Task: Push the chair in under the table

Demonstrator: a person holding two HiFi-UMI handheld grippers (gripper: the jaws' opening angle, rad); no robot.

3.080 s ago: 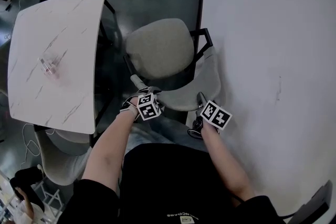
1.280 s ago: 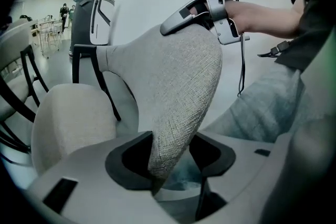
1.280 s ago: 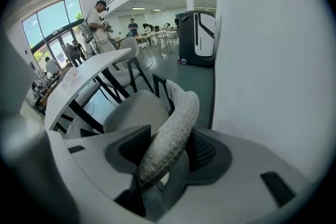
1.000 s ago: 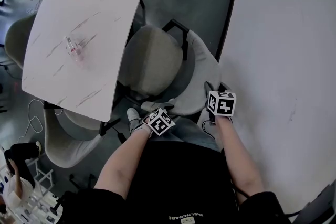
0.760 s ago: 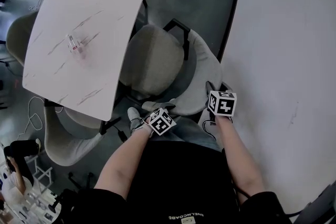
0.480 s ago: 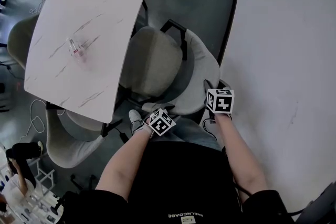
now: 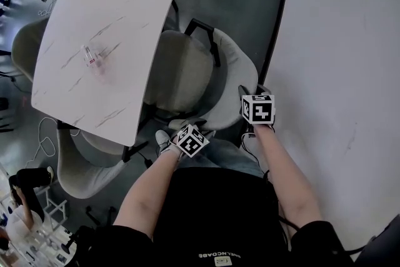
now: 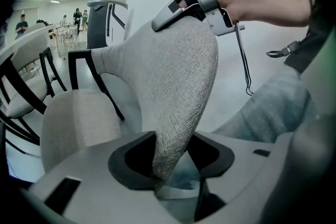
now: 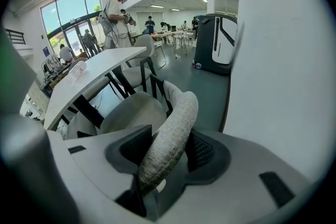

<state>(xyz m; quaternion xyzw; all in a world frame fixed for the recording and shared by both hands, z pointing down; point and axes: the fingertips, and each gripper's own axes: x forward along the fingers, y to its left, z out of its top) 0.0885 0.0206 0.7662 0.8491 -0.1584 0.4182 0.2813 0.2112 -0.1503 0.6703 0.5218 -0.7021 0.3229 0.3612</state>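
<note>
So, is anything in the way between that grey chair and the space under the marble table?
Nothing visible does. The chair already has its seat partly beneath the marble table; the tabletop hides the floor underneath, so I can't rule out its legs.

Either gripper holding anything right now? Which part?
Both hold the chair backrest by its padded top edge. The left gripper is near one end, its jaws having just closed further on it. The right gripper is near the other.

Chair back, coarse woven grey cloth, matt; chair frame, black, apparently metal; counter top, smooth white with marble veining; floor, grey, faintly glossy.
</note>
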